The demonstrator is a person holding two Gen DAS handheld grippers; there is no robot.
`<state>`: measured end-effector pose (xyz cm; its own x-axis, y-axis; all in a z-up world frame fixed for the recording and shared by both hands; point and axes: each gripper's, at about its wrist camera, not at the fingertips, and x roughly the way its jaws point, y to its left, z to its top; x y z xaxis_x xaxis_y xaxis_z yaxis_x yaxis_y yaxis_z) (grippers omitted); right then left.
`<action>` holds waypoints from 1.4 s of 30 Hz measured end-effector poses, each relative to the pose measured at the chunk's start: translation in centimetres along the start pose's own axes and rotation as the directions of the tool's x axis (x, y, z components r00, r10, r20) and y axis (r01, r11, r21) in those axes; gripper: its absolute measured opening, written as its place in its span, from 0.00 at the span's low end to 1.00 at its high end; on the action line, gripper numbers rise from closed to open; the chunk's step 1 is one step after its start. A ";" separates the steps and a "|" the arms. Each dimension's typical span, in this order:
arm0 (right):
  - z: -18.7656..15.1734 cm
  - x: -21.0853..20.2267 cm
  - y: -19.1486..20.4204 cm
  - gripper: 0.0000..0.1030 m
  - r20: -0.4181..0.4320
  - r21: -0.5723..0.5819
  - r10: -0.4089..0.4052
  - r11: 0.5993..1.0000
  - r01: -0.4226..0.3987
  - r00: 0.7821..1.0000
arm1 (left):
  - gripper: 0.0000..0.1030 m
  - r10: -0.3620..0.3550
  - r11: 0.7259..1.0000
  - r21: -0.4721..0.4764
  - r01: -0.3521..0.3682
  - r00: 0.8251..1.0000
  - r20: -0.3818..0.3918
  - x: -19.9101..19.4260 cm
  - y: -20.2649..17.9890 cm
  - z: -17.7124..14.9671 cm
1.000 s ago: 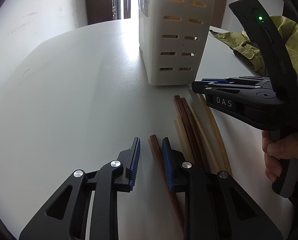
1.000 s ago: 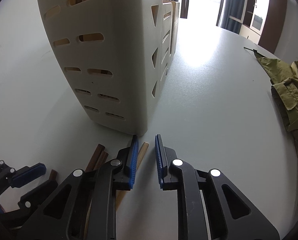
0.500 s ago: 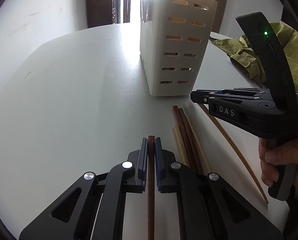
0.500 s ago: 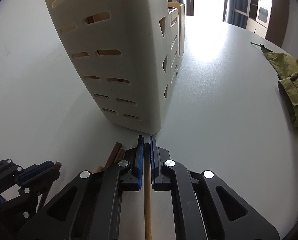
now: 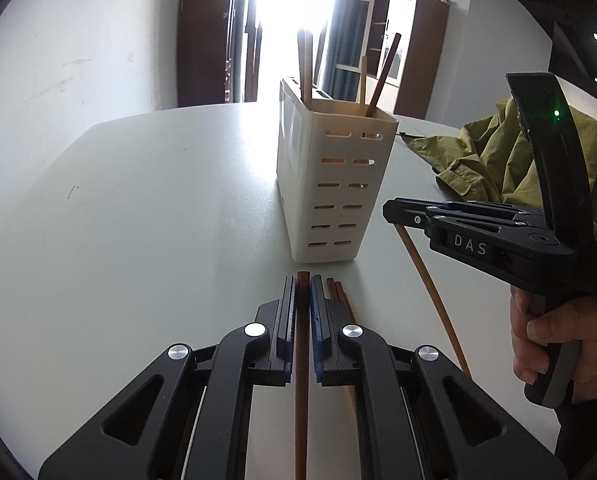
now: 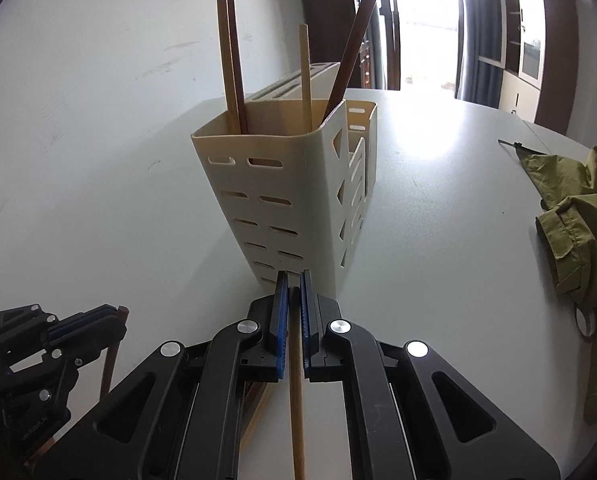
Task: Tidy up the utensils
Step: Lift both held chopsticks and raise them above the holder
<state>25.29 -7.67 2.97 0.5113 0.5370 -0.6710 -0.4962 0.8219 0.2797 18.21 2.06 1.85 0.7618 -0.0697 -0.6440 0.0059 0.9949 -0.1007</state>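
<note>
The left hand-held gripper [image 5: 302, 286] is pinching a dark brown chopstick [image 5: 301, 380] between its blue pads, the stick running straight back along the fingers toward the camera and its blunt end poking out just past the fingertips. The right hand-held gripper [image 6: 293, 286] is likewise pressing its pads onto a pale bamboo chopstick [image 6: 296, 396], which is lying in line with its fingers. In the left wrist view that bamboo stick [image 5: 430, 292] is slanting down from the right gripper's tip toward the white counter [image 5: 138, 220], with the person's hand [image 5: 554, 340] wrapping the gripper's grey handle at the right edge.

A cream slotted utensil holder [image 5: 330, 196] is standing upright on the counter just beyond both grippers. Chopsticks are already standing in its near compartment: two brown ones [image 6: 232, 60] together at the left, one pale one [image 6: 305, 76] in the middle, and one dark one [image 6: 352, 44] leaning to the right. Further compartments are lining up behind it.

More loose chopsticks [image 5: 336, 290] are lying on the counter just right of the left gripper's fingers, mostly hidden under it, so their number cannot be told. An olive-green garment [image 6: 578, 220] is lying crumpled on the counter well to the right of the holder.
</note>
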 end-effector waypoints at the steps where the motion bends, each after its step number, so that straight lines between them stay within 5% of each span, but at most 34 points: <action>1: 0.1 -0.4 0.2 0.06 0.012 0.000 0.004 1.000 -0.004 1.000 | 0.06 -0.001 1.000 0.003 0.001 1.000 0.012 -0.4 -0.1 0.3; 16: 1.8 -5.9 0.3 0.06 0.202 -0.019 0.017 1.000 -0.014 0.979 | 0.06 0.009 1.000 0.009 -0.011 0.979 0.202 -5.0 -1.6 4.7; 27: 2.6 -9.2 0.4 0.06 0.302 0.005 0.030 0.999 -0.033 0.953 | 0.06 -0.020 0.999 0.039 0.010 0.967 0.255 -6.1 -2.6 6.3; 42: 4.3 -11.0 0.0 0.06 0.429 0.013 0.017 1.000 -0.025 0.903 | 0.06 -0.071 0.996 0.078 0.042 0.906 0.418 -9.0 -3.4 9.5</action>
<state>22.62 -12.75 13.30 0.7543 0.5803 -0.3072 -0.4994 0.8108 0.3055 17.49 -0.05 15.17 0.9604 -0.1035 -0.2588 0.0886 0.9937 -0.0685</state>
